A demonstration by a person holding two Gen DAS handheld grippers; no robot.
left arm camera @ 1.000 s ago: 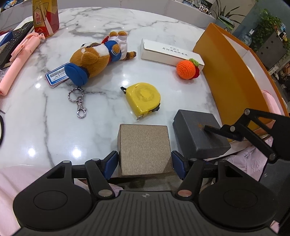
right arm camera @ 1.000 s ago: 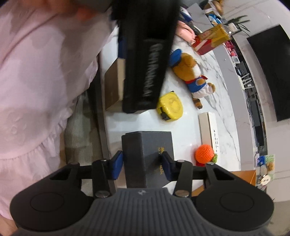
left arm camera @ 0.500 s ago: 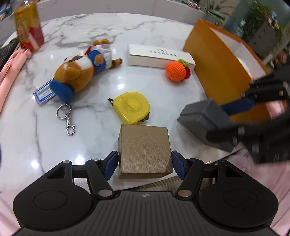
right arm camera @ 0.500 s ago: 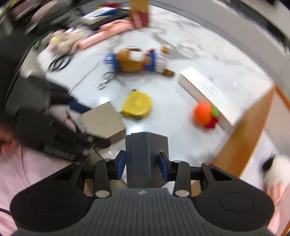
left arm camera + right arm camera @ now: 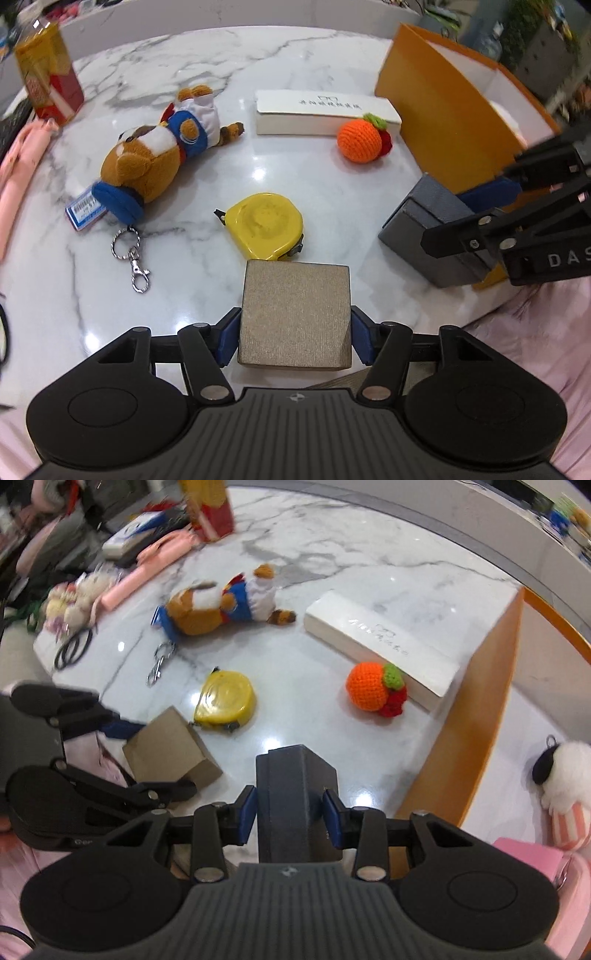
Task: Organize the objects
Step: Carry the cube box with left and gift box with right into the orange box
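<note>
My left gripper (image 5: 294, 339) is shut on a tan square box (image 5: 295, 312) held above the near edge of the marble table (image 5: 192, 74). My right gripper (image 5: 290, 818) is shut on a dark grey box (image 5: 295, 794), held above the table beside the orange bin (image 5: 476, 709). In the left wrist view the grey box (image 5: 421, 225) and right gripper show at the right, next to the orange bin (image 5: 436, 122). In the right wrist view the tan box (image 5: 170, 746) shows at the left.
On the table lie a yellow tape measure (image 5: 266, 225), a plush dog keychain (image 5: 159, 162), a crocheted orange (image 5: 360, 138), a long white box (image 5: 325, 112) and a red-yellow carton (image 5: 48, 81). A white plush (image 5: 565, 775) lies inside the bin.
My right gripper lifted the grey box off the table and swung round towards the orange bin. My left gripper has raised the tan box and moved it forward slightly.
</note>
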